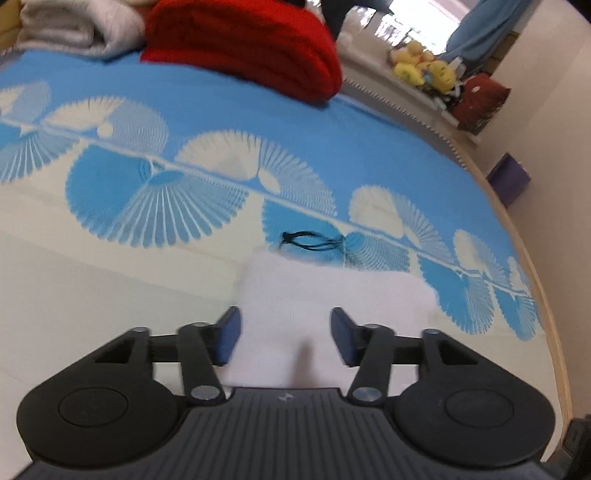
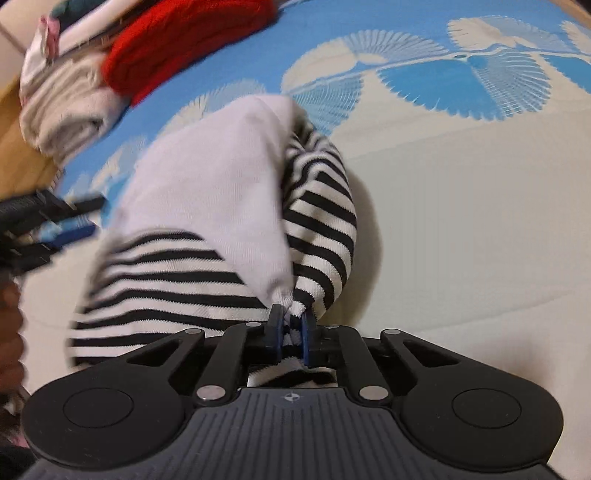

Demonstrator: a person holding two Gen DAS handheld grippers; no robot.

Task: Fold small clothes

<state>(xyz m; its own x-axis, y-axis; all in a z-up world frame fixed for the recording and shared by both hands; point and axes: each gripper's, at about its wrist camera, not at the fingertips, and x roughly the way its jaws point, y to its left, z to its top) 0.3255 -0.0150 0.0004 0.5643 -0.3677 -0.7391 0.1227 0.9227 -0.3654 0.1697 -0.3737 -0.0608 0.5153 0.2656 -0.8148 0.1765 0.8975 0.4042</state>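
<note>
Fabric is bunching between the pads of the right gripper, whose jaws are standing nearly together and pinching an edge of the striped garment. This small piece of clothing is black-and-white striped on one face and plain white on the other; it is draping away from the pinch, with the white side folding over the stripes and its far end lying on the bedspread.

In the left wrist view the left gripper is standing with its jaws apart. The white side of the garment is lying between and beyond the blue pads, blurred, and the pads are not pressing on it. In the right wrist view this same gripper is showing at the left border, just beside the garment's left edge.

Just past the garment, a thin black loop, perhaps a hair tie, is lying on the blue fan pattern. Farther back, a folded red knit and a folded white cloth are sitting side by side, touching, near the far edge of the bed. To the right, the bedspread is ending at a curved wooden rim, with a purple box on the floor beyond it. Wide cream-coloured bedspread is lying bare to the right of the garment in the right wrist view.
</note>
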